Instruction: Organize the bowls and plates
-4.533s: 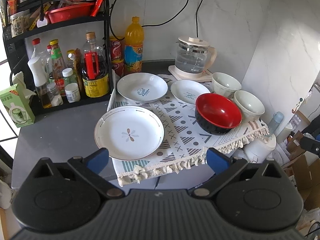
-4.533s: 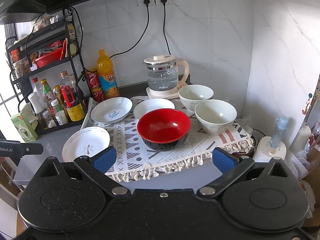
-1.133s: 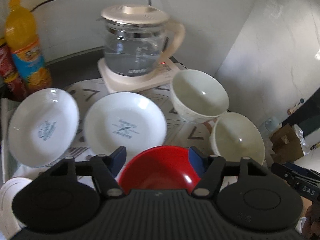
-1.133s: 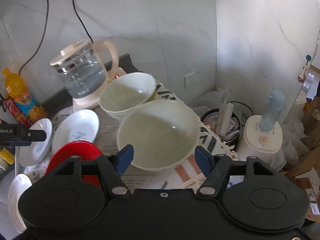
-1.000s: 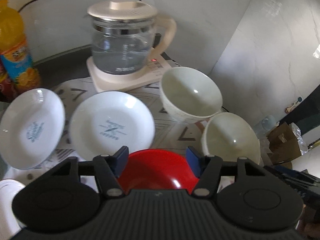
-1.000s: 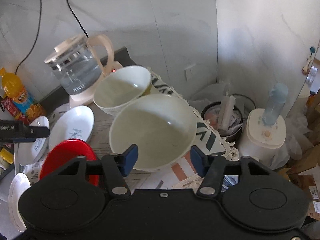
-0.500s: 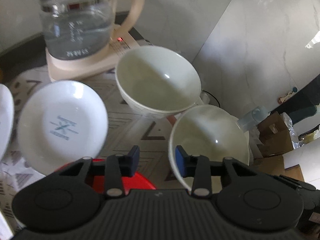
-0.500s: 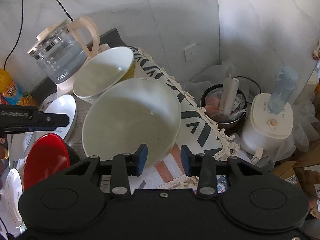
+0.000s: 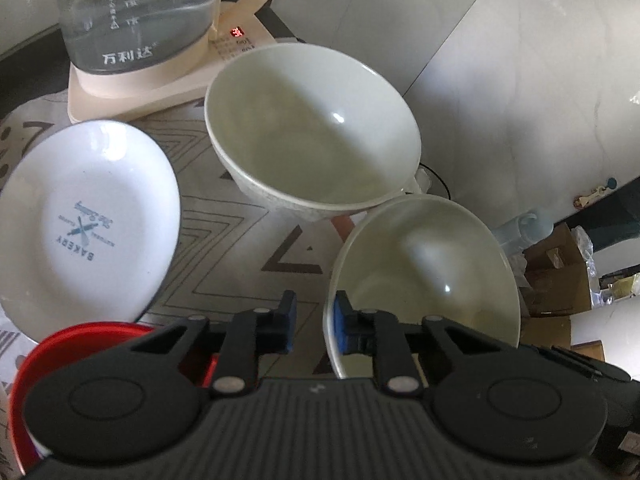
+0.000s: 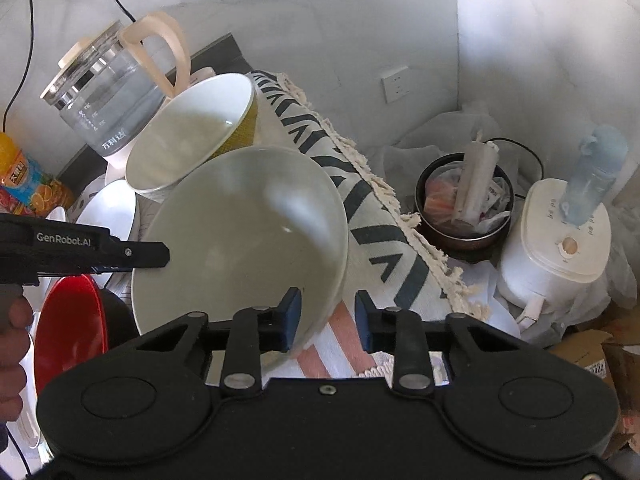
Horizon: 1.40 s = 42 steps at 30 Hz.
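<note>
Closing both narrow hand-held grippers, left and right, astride opposite rims of near pale-green glazed bowl; pads apparently not yet pinching. Next: clamp, lift level, nest into far white bowl.

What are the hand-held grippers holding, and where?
Nothing gripped yet: both hand-held grippers, left and right, are closing astride opposite rim sections of the nearer white bowl.

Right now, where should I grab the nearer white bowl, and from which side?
Pinch the rim of the nearer white bowl from above, one finger inside, one outside; it sits mouth-up, too wide to span. The left gripper and right gripper are closing astride opposite rims.
</note>
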Available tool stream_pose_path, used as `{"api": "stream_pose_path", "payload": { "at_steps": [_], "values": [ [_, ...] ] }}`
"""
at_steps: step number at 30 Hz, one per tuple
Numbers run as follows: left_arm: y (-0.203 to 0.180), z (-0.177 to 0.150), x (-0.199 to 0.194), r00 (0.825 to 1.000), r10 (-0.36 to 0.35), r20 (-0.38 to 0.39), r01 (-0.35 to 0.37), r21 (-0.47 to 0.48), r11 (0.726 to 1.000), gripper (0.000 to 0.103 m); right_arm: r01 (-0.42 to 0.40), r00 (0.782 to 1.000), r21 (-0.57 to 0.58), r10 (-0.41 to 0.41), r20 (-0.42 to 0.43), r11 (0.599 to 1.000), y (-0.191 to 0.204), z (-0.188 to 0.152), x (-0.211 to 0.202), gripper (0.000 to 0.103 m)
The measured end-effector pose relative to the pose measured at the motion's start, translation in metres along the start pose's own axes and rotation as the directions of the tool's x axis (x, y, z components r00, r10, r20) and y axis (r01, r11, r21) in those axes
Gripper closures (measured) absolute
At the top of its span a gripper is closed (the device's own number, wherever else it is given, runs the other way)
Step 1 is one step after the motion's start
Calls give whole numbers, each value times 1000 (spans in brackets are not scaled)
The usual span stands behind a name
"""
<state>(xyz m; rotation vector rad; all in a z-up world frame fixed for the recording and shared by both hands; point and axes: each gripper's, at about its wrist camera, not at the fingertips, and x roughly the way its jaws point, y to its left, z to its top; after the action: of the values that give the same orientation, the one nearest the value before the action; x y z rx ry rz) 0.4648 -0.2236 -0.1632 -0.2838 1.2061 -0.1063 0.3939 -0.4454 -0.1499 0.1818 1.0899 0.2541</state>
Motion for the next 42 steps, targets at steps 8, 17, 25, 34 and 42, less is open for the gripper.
{"api": "stream_pose_path", "payload": {
  "at_steps": [8,17,25,34,42],
  "values": [
    [-11,-4,0,1000,3,-24,-3,-6,1000,99,17,1000,-42,-17,2,999,3,9,0,87],
    [-4,-13,-44,998,-40,50,41,-22,999,98,23,994,-86,-14,107,996,22,19,-42,88],
    [20,-17,-84,990,-45,131,50,-32,998,98,9,986,-120,11,166,993,55,20,-59,88],
    [47,-29,-116,982,-29,186,42,-62,997,98,-9,980,-161,41,197,987,93,14,-72,88],
    [68,-44,-136,977,-17,214,40,-103,994,98,-24,977,-203,66,204,979,118,7,-78,88]
  ]
}}
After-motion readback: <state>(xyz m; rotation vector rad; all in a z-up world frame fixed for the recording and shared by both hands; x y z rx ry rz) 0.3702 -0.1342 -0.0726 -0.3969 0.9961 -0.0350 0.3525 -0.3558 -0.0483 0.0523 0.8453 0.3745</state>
